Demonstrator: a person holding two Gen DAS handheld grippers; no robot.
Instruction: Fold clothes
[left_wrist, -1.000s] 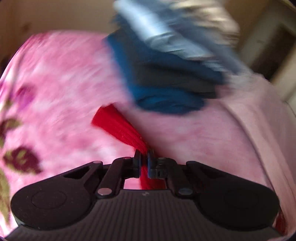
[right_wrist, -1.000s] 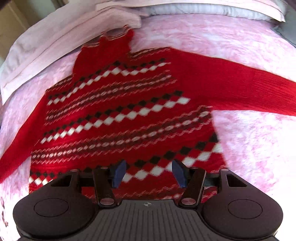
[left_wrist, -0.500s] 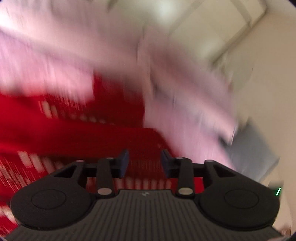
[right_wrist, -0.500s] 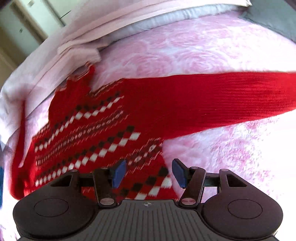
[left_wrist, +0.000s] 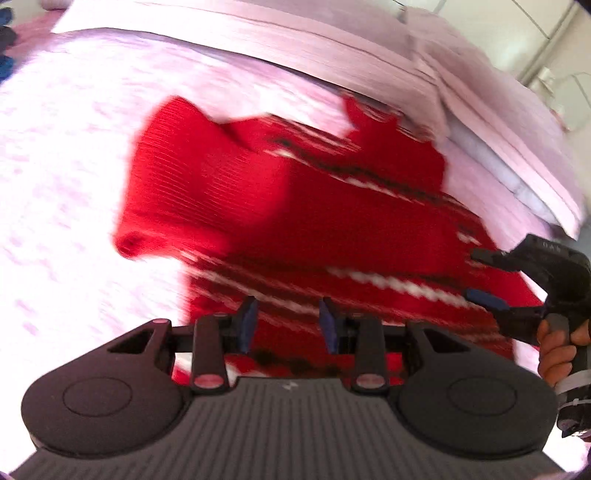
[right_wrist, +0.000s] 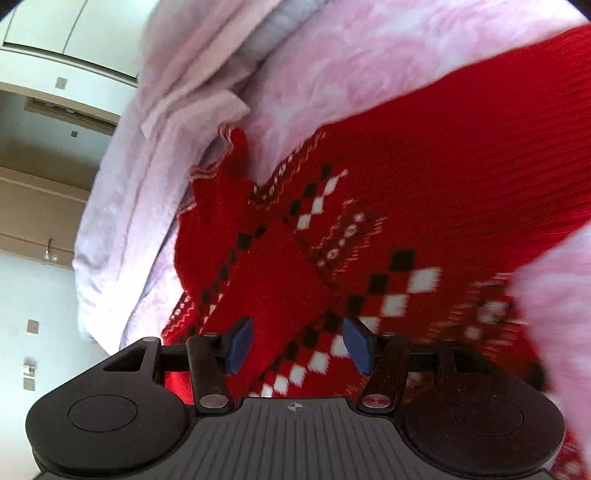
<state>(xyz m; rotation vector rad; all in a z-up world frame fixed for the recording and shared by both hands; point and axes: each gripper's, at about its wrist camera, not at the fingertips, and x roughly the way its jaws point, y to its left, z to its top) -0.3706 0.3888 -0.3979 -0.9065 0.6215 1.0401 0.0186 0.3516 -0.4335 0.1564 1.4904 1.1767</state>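
Red knit sweater (left_wrist: 295, 206) is spread below both gripper jaws, held parted and empty; its folded sleeve (left_wrist: 192, 192) could be dislodged if snagged.

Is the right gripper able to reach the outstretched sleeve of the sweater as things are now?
Probably yes. The right gripper is open and empty, just above the sweater. The sleeve lies flat on the blanket with nothing on it. The left gripper is on the other side.

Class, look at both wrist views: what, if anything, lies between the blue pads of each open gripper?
Nothing is clamped. In each wrist view, only the red knitted sweater with diamond bands shows in the gap, lying beneath the left gripper and the right gripper.
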